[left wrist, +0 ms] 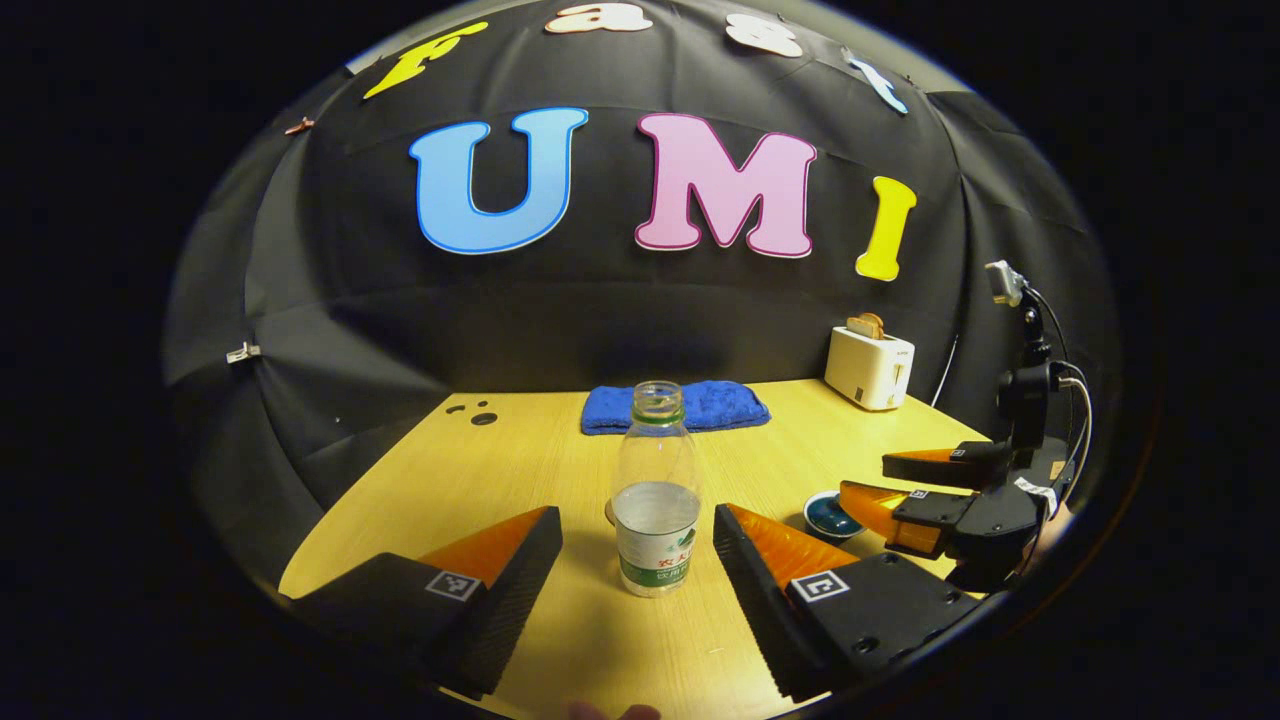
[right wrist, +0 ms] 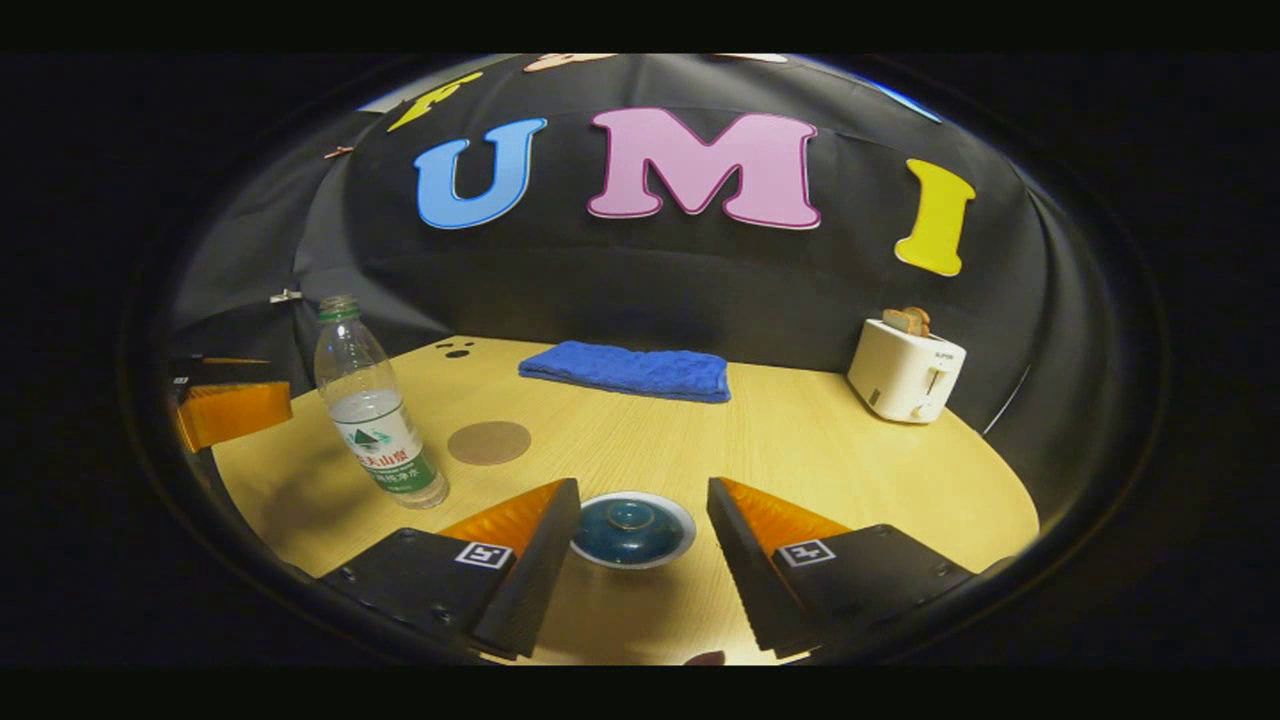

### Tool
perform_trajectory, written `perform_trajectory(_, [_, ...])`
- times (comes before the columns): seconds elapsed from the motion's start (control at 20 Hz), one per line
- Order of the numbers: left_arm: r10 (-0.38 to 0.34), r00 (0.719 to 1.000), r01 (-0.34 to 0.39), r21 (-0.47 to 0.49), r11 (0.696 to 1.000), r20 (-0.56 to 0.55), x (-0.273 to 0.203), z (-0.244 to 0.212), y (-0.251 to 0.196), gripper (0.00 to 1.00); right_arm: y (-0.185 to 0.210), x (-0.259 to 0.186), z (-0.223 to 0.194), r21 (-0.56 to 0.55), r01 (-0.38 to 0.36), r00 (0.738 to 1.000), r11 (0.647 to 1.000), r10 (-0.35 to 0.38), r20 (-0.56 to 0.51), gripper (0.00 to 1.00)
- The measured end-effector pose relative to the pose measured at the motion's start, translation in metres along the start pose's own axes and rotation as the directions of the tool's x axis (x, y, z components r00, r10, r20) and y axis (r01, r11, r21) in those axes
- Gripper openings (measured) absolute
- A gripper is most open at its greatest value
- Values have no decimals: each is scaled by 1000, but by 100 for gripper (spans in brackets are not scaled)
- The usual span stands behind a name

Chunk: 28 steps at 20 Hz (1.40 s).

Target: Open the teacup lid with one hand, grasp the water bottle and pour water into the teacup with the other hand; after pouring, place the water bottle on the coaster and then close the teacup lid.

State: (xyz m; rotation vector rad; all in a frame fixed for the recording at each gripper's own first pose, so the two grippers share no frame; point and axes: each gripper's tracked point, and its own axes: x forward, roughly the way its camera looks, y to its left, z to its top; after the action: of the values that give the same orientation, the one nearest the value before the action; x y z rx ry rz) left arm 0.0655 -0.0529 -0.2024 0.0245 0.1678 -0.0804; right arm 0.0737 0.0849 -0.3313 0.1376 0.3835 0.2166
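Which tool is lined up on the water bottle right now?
The left tool: the water bottle stands upright between its open fingers, untouched. The right tool instead brackets the lidded teacup.

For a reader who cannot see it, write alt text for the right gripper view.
The open right gripper hovers around a lidded teacup on a wooden table. To its left stand an uncapped water bottle and a round coaster; a blue towel and toaster sit behind.

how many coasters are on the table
1. The round brown coaster lies flat on the table, just right of the water bottle in the right gripper view, apart from it. In the left gripper view the bottle hides nearly all of it.
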Motion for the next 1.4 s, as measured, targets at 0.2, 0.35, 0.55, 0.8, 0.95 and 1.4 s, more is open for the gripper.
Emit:
perform_trajectory(0.2, [10,1000,-10,9,1000,-12,4,-9,6,96,0,11,-11,19,-9,1000,1000,9,-27,60])
perform_trajectory(0.35, [13,1000,-12,8,1000,-14,7,-10,6,97,1,15,-18,40,-19,998,999,22,-52,56])
perform_trajectory(0.55, [12,1000,-12,3,1000,-17,12,-13,4,96,8,21,-21,53,-46,997,998,49,-65,58])
perform_trajectory(0.8, [13,1000,-12,7,1000,-26,17,-16,2,97,6,20,-19,64,-46,997,997,50,-60,36])
perform_trajectory(0.95, [18,999,-18,7,1000,-37,21,-21,2,97,4,18,-15,65,-48,997,997,51,-52,31])
perform_trajectory(1.4, [28,997,-28,3,1000,-66,42,-38,-11,96,-23,-1,8,45,-32,999,998,32,-13,31])
